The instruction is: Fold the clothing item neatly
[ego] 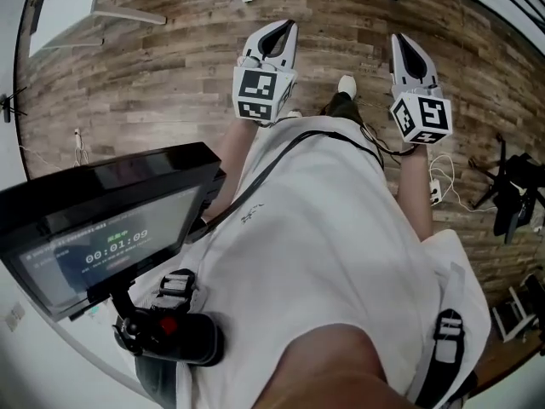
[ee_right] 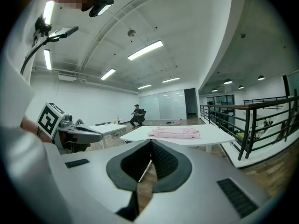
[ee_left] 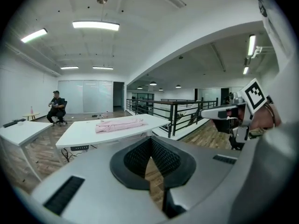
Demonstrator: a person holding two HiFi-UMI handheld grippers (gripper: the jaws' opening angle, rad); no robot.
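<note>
The person holds both grippers out over the wooden floor (ego: 170, 66), the left gripper (ego: 285, 27) at eleven o'clock and the right gripper (ego: 401, 41) at one, each clenched shut on nothing. The pink garment (ee_left: 119, 124) lies on a white table (ee_left: 84, 135) well apart, toward twelve o'clock

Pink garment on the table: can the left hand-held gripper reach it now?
Probably not from here. The pink garment lies on a white table well across the floor from the left hand-held gripper, which is shut. Nothing seems to block the way; it's far.
</note>
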